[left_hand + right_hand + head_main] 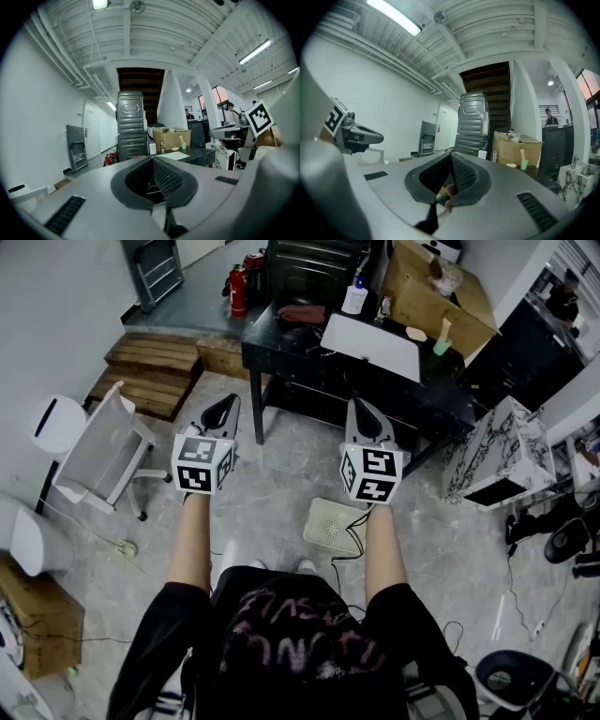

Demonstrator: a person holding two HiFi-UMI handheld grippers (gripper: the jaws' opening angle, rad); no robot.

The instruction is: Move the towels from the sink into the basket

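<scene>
No sink, towel or basket is plainly in view. Both grippers are held level at chest height over a grey stone floor, side by side, pointing at a black table [309,362]. My left gripper [223,411] [152,159] is shut with nothing between its pads. My right gripper [362,414] [451,156] is also shut and empty. A dark red bundle [302,313] lies on the table's far side; what it is I cannot tell. On the floor by my feet sits a white perforated item [335,524].
The table bears a white sheet [372,345], a white bottle [354,298] and a green cup [442,343]. Behind it stands a cardboard box [436,292]. Wooden pallets [155,367] and a white chair [98,451] are at the left, a marble-patterned box [497,456] at the right.
</scene>
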